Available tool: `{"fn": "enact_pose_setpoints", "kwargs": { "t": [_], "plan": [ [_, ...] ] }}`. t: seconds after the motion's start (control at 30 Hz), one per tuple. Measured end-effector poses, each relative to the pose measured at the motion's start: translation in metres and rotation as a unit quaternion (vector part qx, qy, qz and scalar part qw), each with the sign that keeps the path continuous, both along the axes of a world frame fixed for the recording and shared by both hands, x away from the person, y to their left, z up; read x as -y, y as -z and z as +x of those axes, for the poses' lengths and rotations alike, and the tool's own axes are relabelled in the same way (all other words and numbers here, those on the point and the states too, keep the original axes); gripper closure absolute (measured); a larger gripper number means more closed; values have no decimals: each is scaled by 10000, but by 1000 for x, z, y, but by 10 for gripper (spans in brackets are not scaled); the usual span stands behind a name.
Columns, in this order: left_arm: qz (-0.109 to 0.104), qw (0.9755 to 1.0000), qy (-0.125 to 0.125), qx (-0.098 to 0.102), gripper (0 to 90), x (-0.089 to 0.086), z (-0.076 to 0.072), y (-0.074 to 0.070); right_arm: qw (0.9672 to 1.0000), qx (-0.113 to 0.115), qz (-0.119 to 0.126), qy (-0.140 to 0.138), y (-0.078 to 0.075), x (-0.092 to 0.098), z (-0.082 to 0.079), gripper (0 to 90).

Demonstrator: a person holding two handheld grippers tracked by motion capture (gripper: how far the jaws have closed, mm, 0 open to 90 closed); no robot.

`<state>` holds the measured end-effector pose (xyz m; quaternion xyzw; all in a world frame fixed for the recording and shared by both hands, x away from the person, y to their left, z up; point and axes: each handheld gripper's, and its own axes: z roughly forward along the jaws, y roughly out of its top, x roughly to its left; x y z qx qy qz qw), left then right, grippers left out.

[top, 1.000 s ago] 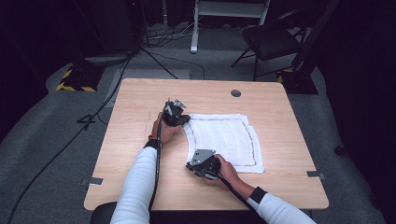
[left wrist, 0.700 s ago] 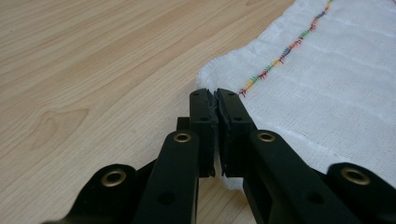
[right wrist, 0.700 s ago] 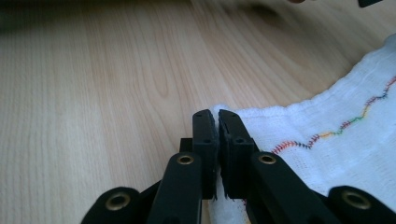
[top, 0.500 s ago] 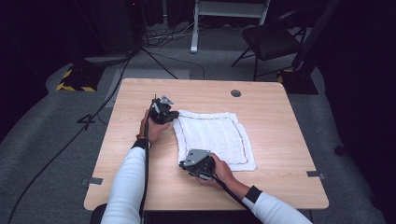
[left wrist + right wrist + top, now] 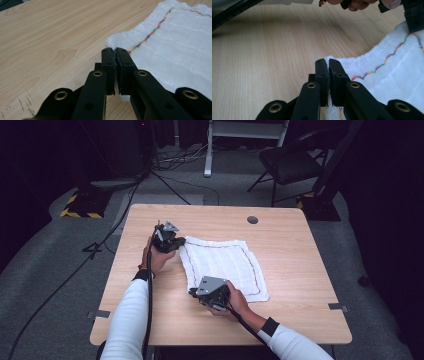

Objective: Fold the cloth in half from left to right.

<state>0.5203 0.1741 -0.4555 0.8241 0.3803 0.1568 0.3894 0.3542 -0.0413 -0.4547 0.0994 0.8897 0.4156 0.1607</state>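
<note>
Cloth (image 5: 222, 265) dragged leftward on table (image 5: 300, 245), left hand-held gripper (image 5: 115, 53) and right hand-held gripper (image 5: 327, 62) still pinching its corners

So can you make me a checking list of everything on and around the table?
Surface: wooden table, a round hole near its far edge.
Job's things: white cloth with coloured stitching, lying flat.
Clutter: nothing seen.
Grippers: left gripper shut on the cloth's far left corner; right gripper shut on its near left corner.
Cables: black cable trails along the left sleeve; more cables on the floor.
Surroundings: grey carpet, dark chair, white stand.
</note>
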Motion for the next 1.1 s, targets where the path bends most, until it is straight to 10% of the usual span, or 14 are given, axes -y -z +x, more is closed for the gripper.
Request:
{"fn": "enact_pose_setpoints", "kwargs": {
  "t": [1.1],
  "plan": [
    [-54, 9988, 394, 298, 857, 119, 29, -19, 9925, -41, 521, 1107, -27, 137, 5, 867]
  ]
}}
